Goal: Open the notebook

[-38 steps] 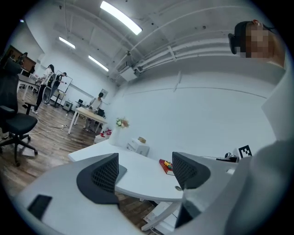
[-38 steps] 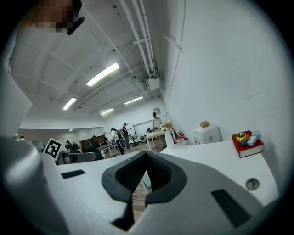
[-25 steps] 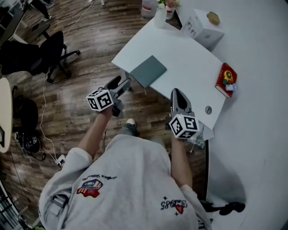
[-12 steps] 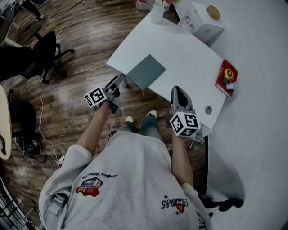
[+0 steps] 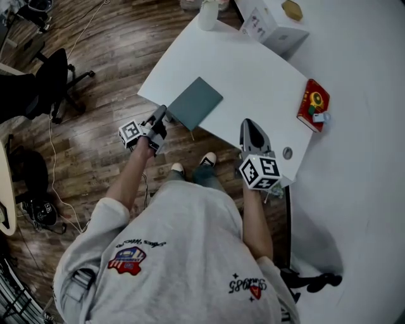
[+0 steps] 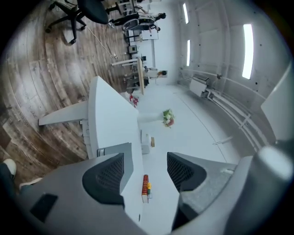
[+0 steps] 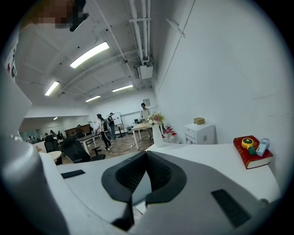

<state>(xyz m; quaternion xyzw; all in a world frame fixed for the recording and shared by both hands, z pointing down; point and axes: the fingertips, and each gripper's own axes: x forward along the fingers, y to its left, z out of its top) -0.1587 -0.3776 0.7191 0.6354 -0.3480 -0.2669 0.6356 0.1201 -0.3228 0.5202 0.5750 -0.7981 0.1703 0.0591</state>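
Left tongs (image 5: 162, 114), just closing yet empty, beside closed notebook (image 5: 195, 103)

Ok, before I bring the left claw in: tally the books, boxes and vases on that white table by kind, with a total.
notebook, grey-green: 1
red book: 1
white box: 1
white vase: 1
Total: 4

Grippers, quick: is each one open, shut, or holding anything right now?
Left gripper: open, jaws have just been closing, nothing between them.
Right gripper: shut, holding nothing.
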